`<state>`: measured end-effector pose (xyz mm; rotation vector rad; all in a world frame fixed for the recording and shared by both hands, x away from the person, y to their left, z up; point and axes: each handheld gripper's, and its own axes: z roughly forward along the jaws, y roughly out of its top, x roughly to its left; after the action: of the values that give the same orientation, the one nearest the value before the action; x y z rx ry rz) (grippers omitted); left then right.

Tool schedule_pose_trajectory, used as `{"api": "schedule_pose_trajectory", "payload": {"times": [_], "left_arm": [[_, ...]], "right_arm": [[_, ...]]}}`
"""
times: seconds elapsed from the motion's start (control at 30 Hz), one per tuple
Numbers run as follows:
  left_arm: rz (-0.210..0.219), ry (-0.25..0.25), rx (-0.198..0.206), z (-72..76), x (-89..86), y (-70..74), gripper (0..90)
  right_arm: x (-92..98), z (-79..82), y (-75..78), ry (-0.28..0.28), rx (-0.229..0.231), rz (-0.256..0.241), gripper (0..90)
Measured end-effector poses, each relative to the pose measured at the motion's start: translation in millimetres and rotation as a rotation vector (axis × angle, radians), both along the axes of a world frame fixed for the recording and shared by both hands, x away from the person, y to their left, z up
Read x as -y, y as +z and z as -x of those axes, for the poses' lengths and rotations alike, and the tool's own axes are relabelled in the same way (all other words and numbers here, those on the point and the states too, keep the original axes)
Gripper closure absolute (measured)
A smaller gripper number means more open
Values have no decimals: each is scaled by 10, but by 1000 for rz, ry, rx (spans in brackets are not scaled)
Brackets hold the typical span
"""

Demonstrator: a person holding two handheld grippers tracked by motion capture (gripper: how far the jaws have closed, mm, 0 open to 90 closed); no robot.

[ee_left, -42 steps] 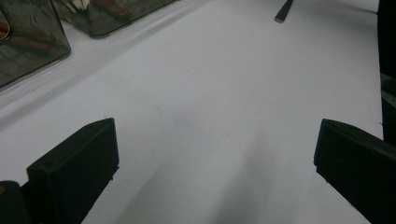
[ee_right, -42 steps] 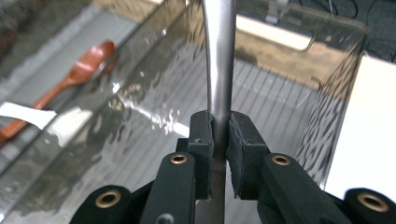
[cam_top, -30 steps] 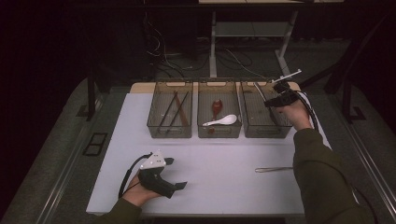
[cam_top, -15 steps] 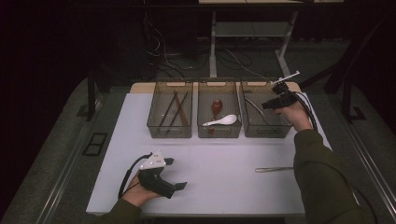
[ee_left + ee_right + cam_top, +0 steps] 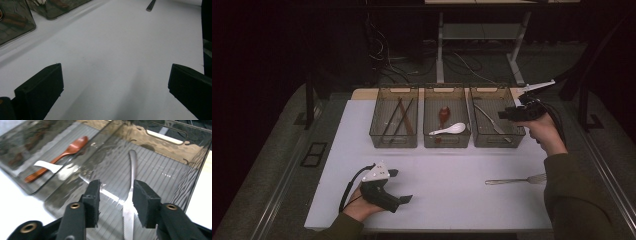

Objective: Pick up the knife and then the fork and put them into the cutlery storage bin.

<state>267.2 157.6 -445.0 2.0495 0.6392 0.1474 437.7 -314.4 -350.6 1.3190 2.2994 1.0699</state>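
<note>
The right gripper [image 5: 115,203] is held part-open and empty above the rightmost bin [image 5: 192,172], with the knife [image 5: 131,195] lying flat on the ribbed floor just below and ahead of its jaws. The knife is judged stiff, light, slick and thin, best taken across the handle. The bin walls are close on both sides, so free room is found mainly upward.

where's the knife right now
The knife lies in the right-hand bin in the high view, just below the open right gripper, beside the bin holding two spoons.
</note>
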Motion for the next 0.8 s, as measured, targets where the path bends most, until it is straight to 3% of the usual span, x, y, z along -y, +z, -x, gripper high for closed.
{"api": "schedule_pose_trajectory", "payload": {"times": [0.33,0.6,0.8], "left_arm": [[-1,0,1,5,10,4,0],[-2,1,1,5,10,3,0],[-1,2,1,8,20,7,0]], "right_arm": [[8,461,9,95,8,3,736],[93,703,-150,142,-16,22,882],[177,815,-293,161,-48,46,894]]}}
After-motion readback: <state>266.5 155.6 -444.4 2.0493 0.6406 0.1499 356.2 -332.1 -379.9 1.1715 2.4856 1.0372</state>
